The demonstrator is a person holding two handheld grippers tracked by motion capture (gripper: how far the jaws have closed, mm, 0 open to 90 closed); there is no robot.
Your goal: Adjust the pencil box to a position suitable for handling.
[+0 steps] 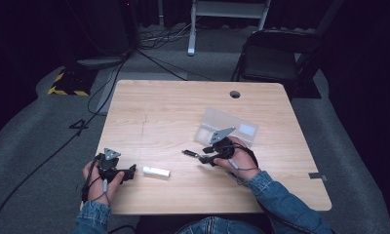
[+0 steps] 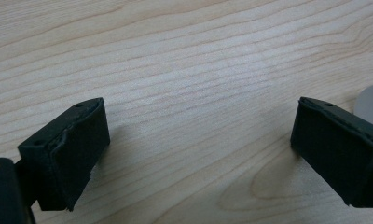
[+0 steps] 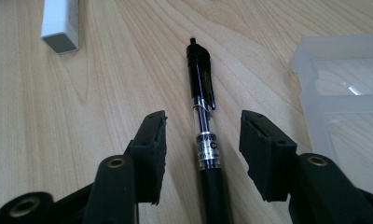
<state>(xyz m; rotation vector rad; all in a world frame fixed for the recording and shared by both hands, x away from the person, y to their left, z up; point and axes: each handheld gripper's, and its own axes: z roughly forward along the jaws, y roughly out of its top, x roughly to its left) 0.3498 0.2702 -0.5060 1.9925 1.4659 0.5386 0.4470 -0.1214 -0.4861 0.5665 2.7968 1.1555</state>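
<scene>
Pen lies flat on the wooden table, just in front of the clear plastic case, and it runs straight up the gap between the jaws of my right gripper. Those jaws stand wide on either side of the barrel, neither pad touching it, so I judge this the moment just before a pickup. The next move, as I read it, calls for closing squarely on the barrel near the printed band, then lifting level, perhaps toward the case. My left gripper rests near the table's front edge, jaws wide and empty, with the small white block just beside it.
</scene>
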